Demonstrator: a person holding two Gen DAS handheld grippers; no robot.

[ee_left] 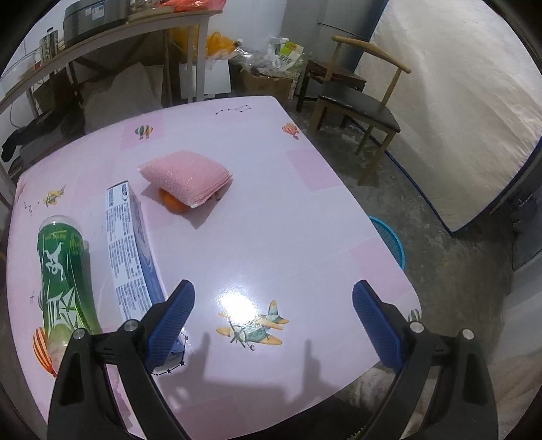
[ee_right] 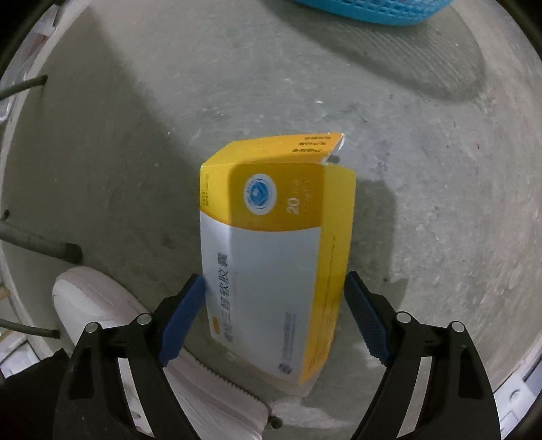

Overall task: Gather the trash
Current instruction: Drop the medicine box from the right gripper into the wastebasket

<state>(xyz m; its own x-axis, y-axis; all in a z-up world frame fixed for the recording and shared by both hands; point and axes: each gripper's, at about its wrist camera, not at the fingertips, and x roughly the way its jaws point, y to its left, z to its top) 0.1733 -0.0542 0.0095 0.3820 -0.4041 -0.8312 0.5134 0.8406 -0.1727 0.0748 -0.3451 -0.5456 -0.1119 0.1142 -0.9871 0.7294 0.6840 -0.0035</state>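
In the right wrist view my right gripper [ee_right: 275, 287] is shut on a yellow and white medicine box [ee_right: 271, 264], held above the concrete floor, its opened flap pointing away. A blue plastic basket [ee_right: 372, 10] lies at the top edge. In the left wrist view my left gripper [ee_left: 273, 298] is open and empty over the pink table [ee_left: 271, 220]. On the table lie a green bottle [ee_left: 61, 277] on its side, a blue and white carton [ee_left: 132, 250] beside my left finger, and a pink sponge [ee_left: 186, 176] over something orange.
The blue basket [ee_left: 389, 240] sits on the floor past the table's right edge. A wooden chair [ee_left: 359, 101] stands behind it, a mattress [ee_left: 457, 118] leans at right, and shelves with clutter at the back. A white shoe [ee_right: 101, 304] is below my right gripper.
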